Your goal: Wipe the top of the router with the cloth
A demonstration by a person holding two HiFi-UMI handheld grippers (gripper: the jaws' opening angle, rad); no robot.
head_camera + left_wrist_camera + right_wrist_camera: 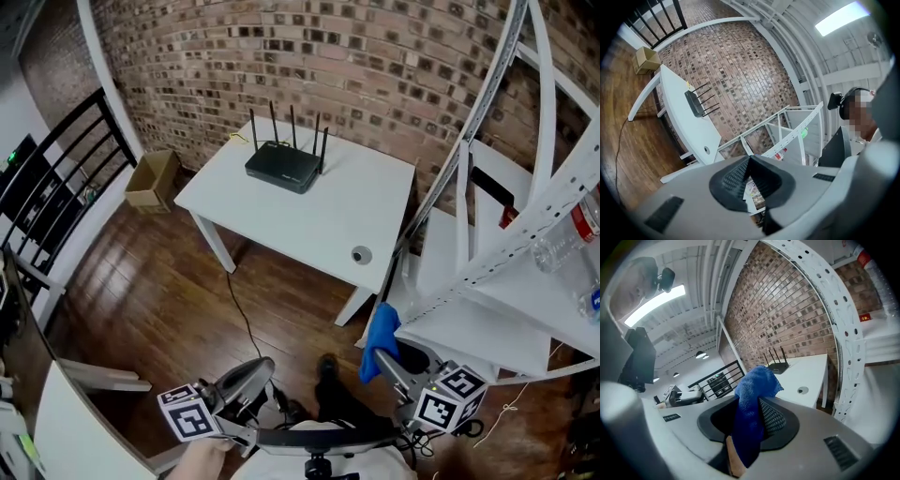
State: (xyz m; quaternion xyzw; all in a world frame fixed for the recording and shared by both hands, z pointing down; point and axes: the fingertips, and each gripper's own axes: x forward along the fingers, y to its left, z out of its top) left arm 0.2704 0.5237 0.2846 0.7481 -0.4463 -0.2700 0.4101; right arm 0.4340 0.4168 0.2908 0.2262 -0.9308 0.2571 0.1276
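- The right gripper (pixel 752 408) clamps the blue cloth (pixel 757 383); the cloth's lower end is hidden between the jaws.
- The left gripper (pixel 749 159) has its jaws pressed together, empty.
- The router (pixel 283 166) sits at 12 o'clock on the white table (pixel 366 211), well apart from both grippers.

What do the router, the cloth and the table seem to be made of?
The router looks like hard black plastic with a satin finish and thin rigid antennas. The cloth seems to be a blue microfibre-type fabric: fuzzy nap, soft folds. The table has a smooth matte white top, perhaps painted or laminated board; no grain shows.
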